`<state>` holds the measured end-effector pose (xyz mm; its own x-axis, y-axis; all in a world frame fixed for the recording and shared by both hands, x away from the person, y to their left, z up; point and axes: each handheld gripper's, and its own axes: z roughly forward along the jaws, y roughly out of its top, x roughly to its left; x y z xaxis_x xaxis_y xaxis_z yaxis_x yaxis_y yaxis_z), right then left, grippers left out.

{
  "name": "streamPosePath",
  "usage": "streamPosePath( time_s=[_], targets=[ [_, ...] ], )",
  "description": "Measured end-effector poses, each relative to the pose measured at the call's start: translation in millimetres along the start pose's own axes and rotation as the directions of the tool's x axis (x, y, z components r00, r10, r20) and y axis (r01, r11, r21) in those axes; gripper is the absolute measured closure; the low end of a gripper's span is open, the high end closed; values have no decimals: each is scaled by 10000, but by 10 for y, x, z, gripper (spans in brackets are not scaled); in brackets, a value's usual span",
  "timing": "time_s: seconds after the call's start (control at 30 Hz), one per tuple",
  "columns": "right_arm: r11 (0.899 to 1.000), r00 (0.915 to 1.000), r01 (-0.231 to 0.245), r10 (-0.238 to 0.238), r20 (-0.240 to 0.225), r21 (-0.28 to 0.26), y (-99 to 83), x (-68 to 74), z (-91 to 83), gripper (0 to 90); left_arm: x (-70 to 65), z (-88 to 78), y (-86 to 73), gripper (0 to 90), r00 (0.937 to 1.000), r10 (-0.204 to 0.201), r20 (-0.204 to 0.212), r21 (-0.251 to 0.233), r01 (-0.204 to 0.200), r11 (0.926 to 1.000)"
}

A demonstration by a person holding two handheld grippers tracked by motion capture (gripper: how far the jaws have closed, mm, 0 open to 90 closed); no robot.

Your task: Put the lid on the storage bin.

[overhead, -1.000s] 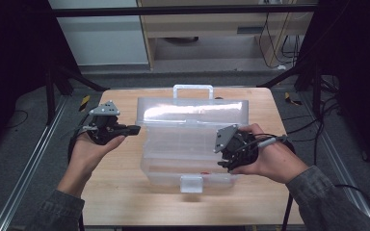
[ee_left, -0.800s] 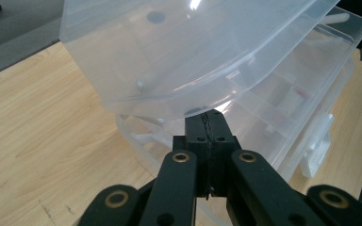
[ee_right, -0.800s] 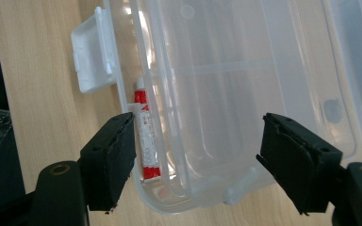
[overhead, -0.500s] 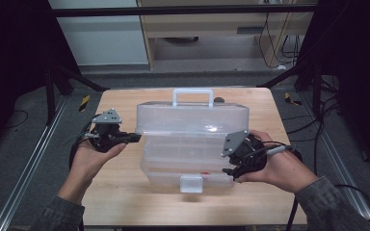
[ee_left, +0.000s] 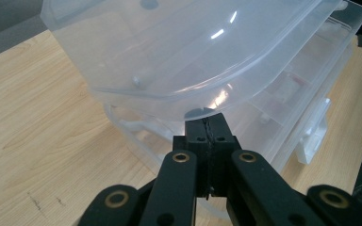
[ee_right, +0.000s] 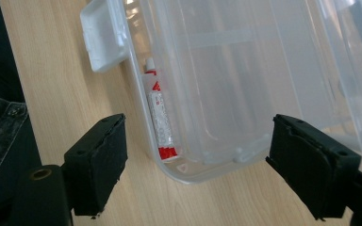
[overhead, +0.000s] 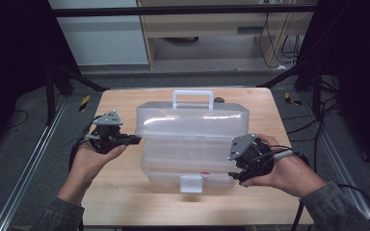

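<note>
Box (overhead: 188, 144) corner between wide-apart right gripper (ee_right: 195, 169) jaws, untouched — left gripper (ee_left: 209, 128) closed at lid.

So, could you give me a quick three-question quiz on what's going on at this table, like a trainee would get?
1. True or false: the fingers of the left gripper are pressed together.
2. What lies inside the clear plastic carry box, near its white front latch? A) a red and white tube B) a yellow pencil C) a blue cup
3. Fill in: the fingers of the right gripper stand ____.
Key: 1 true. 2 A. 3 open: they have just been opening, and the box's corner lies between them without being pressed.
</note>
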<state>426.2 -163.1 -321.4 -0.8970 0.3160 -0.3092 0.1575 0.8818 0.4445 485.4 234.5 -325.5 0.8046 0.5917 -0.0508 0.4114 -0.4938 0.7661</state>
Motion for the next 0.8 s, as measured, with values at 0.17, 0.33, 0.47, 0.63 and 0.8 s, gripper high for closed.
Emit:
streamPosePath(
  time_s=[0.17, 0.33, 0.47, 0.63, 0.8],
  targets=[
    [9998, 9999, -147, 147, 53, 100, -70, -9, -18, 198, -19, -3, 0, 900, 10000, 50, 2, -12, -50, 10000],
    [9995, 9996, -292, 291, 71, 140, -137, -20, -31, 196, -20, -1, -7, 900, 10000, 57, 25, 21, -57, 10000],
    [9988, 9988, -484, 483, 95, 118, -194, -30, -40, 193, -25, 6, -20, 900, 10000, 59, 21, 35, -59, 10000],
    [9976, 9977, -666, 663, 136, 172, -285, -40, -42, 186, -27, 14, -46, 900, 10000, 50, 44, 64, -50, 10000],
    [9952, 9952, -959, 955, 214, 187, -382, -67, -36, 179, -32, 27, -86, 900, 10000, 28, 50, 58, -28, 10000]
  ],
)
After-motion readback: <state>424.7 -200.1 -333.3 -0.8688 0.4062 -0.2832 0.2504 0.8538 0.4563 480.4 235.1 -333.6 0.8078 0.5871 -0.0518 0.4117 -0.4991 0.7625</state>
